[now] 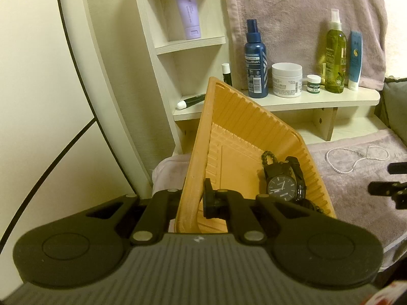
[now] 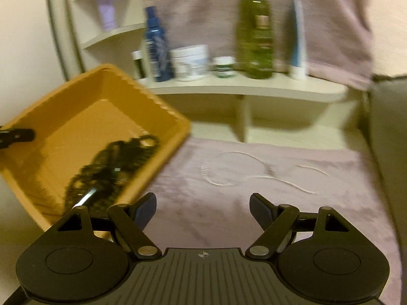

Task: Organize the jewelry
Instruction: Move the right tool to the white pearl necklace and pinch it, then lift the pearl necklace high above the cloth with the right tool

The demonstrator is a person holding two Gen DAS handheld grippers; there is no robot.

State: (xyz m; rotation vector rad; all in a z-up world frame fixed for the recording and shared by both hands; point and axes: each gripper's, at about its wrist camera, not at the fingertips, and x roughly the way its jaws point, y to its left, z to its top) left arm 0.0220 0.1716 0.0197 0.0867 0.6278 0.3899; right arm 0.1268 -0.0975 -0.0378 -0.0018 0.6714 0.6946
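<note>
The left gripper (image 1: 189,200) is clenched on the near wall of the orange tray (image 1: 229,117), one finger inside and one outside, and the tray is tilted up off the mauve cloth (image 1: 356,198). Inside the tray, a black watch (image 1: 281,188) and a dark bead bracelet (image 1: 267,156) lie together against its lower right wall. The right gripper (image 2: 203,209) hovers over the cloth with its fingers (image 2: 259,207) spread apart and nothing between them. A pearl necklace (image 2: 254,175) lies in loops on the cloth, right of the tray and apart from it. Behind, a shelf (image 1: 318,100) carries bottles and jars.
</note>
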